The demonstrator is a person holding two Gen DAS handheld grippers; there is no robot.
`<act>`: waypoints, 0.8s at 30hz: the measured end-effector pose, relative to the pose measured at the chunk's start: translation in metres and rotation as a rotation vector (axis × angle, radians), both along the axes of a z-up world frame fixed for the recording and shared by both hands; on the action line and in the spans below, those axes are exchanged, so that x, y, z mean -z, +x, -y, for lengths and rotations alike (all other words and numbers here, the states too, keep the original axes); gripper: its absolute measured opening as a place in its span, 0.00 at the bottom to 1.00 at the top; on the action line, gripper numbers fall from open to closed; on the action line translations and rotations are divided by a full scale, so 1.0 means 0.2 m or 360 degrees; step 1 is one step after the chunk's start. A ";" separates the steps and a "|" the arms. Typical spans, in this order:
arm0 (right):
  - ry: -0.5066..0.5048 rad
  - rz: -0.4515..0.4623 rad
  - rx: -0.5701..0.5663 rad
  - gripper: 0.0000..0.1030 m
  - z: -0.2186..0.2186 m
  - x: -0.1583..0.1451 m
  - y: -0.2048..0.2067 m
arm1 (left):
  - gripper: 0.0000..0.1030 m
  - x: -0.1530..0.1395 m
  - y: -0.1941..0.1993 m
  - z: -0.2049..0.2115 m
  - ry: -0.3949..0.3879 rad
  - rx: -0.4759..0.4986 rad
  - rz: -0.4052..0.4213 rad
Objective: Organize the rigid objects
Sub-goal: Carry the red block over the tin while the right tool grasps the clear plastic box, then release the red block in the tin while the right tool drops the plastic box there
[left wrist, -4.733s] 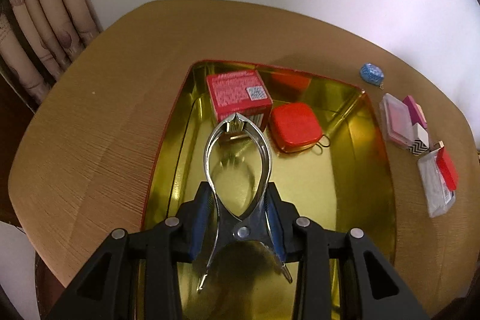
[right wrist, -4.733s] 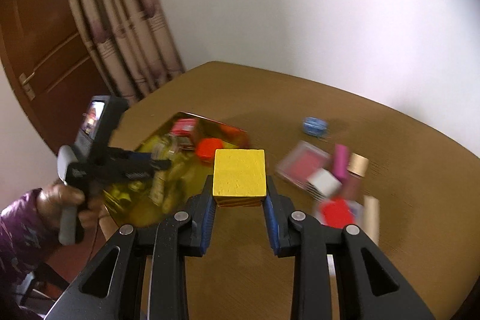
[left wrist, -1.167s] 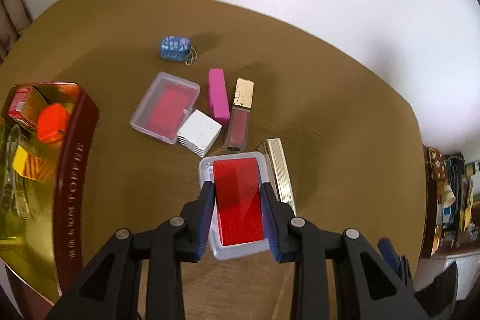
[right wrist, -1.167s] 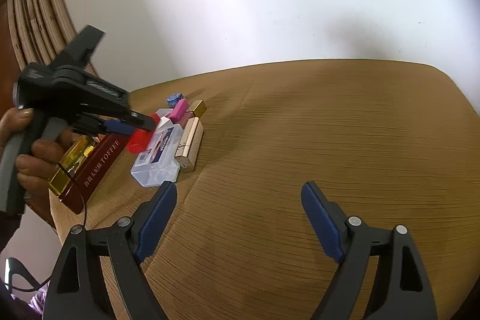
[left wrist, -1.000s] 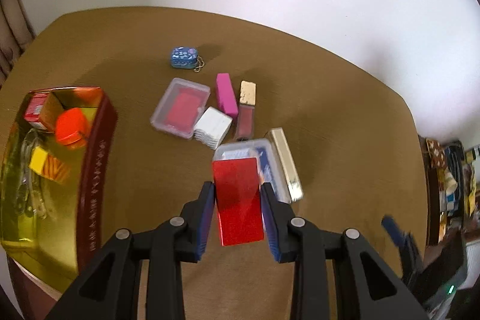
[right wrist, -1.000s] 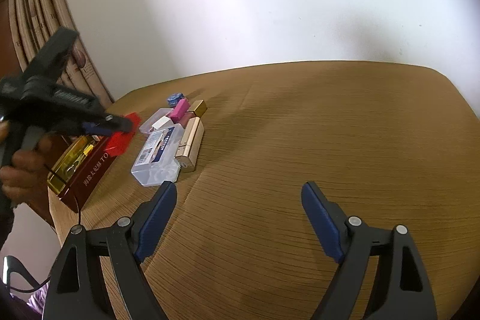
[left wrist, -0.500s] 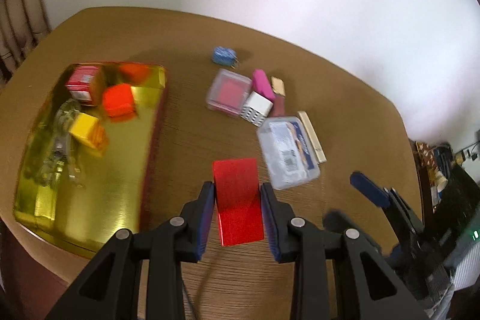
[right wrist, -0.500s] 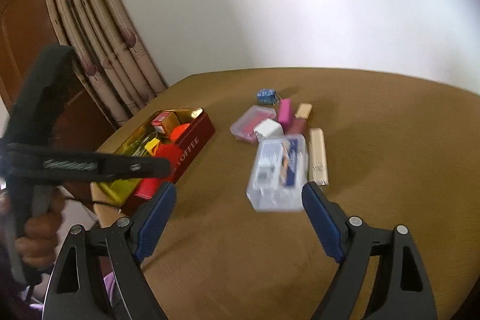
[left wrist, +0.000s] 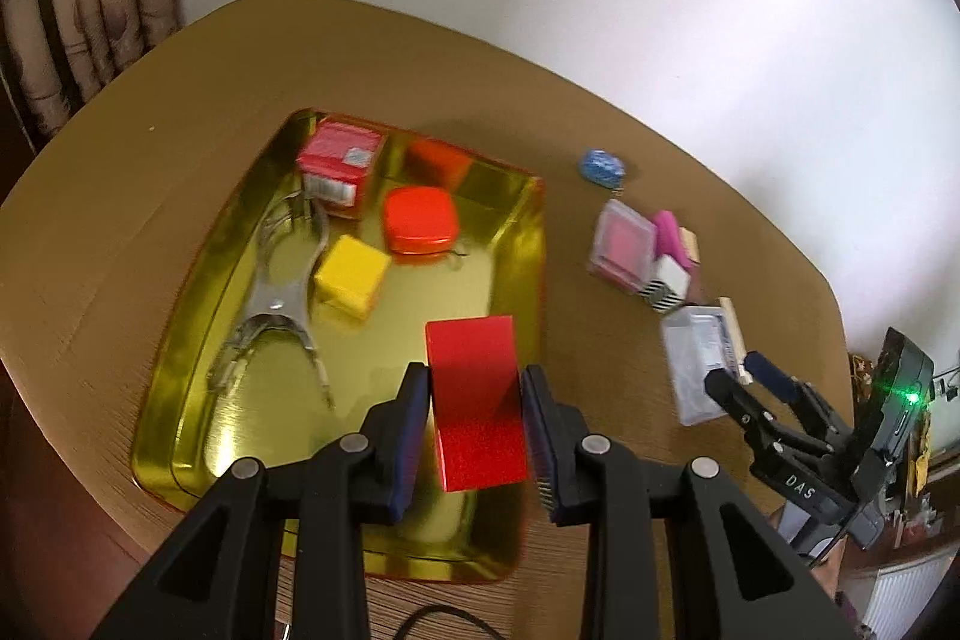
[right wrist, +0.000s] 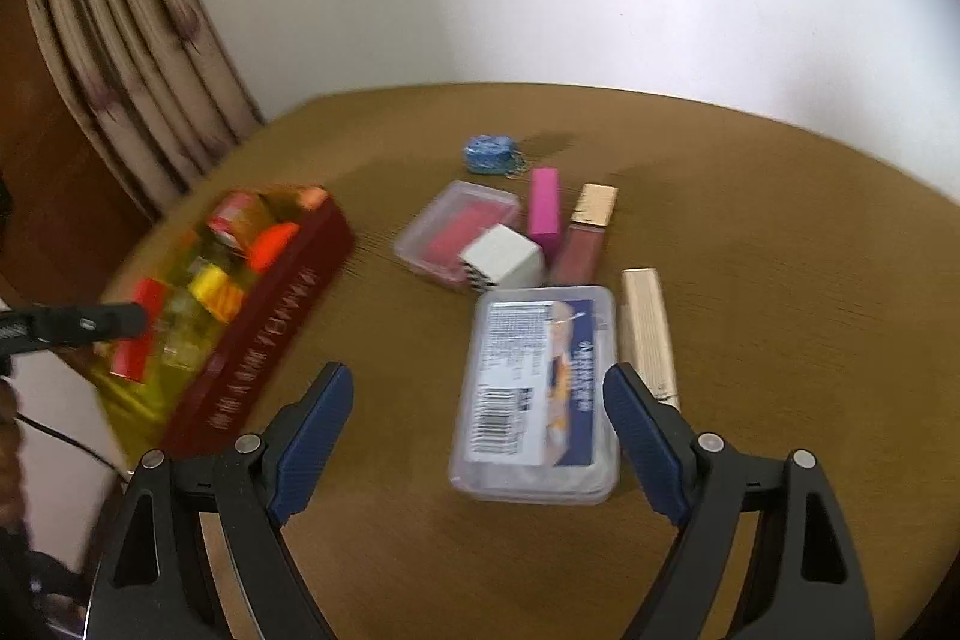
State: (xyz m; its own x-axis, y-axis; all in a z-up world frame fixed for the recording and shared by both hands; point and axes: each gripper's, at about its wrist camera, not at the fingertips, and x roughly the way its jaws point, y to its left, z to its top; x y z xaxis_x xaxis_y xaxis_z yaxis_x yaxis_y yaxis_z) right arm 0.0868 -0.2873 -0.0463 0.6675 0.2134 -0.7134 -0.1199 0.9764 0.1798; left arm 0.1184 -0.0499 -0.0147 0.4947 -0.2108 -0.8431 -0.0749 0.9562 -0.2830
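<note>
Red card held over the gold tin; clear case lying between spread fingers.

We found the left gripper [left wrist: 477,415] closed narrow on a flat red card [left wrist: 477,403], held above the near right part of the gold tin [left wrist: 180,460] on the brown surface [left wrist: 120,196]. The right gripper [right wrist: 477,436] had its fingers [right wrist: 315,421] wide apart, with a clear plastic case [right wrist: 540,394] lying on the surface between them, untouched by either. Inside the tin we noted a metal nutcracker [left wrist: 276,292], a yellow block [left wrist: 351,274], a rounded orange-red box [left wrist: 420,220] and a red carton [left wrist: 339,163]. Beyond the case lay a gold bar [right wrist: 648,334], a white cube [right wrist: 501,259], a pink-filled clear box [right wrist: 456,226], a magenta stick [right wrist: 544,208], a gold-capped tube [right wrist: 585,235] and, farthest, a blue charm [right wrist: 489,153].
</note>
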 end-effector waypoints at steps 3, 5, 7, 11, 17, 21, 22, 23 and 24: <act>-0.0041 -0.0040 0.0023 0.81 -0.01 0.02 0.03 | 0.31 0.03 0.00 -0.05 0.0011 -0.0019 -0.0007; -0.0053 -0.0073 0.0038 0.81 0.00 0.03 0.05 | 0.31 0.05 0.01 -0.07 0.0018 -0.0029 -0.0012; -0.0039 -0.0139 0.0060 0.80 0.02 0.05 0.08 | 0.31 0.07 0.01 -0.08 0.0023 -0.0032 -0.0018; -0.0075 -0.0190 0.0069 0.80 0.03 0.09 0.10 | 0.31 0.09 0.01 -0.09 0.0028 -0.0033 -0.0012; -0.0175 -0.0277 0.0084 0.57 -0.02 0.15 0.14 | 0.31 0.10 0.02 -0.10 0.0022 -0.0014 -0.0022; -0.0150 -0.0254 0.0059 0.57 -0.03 0.14 0.11 | 0.31 0.10 0.02 -0.13 0.0013 -0.0018 -0.0031; -0.0145 -0.0243 0.0061 0.57 -0.03 0.14 0.11 | 0.31 0.10 0.02 -0.15 0.0006 -0.0024 -0.0040; -0.0130 -0.0233 0.0061 0.57 -0.03 0.13 0.09 | 0.31 0.11 0.03 -0.16 -0.0001 -0.0028 -0.0050; -0.0082 -0.0227 0.0059 0.57 -0.02 0.11 0.08 | 0.31 0.11 0.03 -0.16 -0.0004 -0.0025 -0.0058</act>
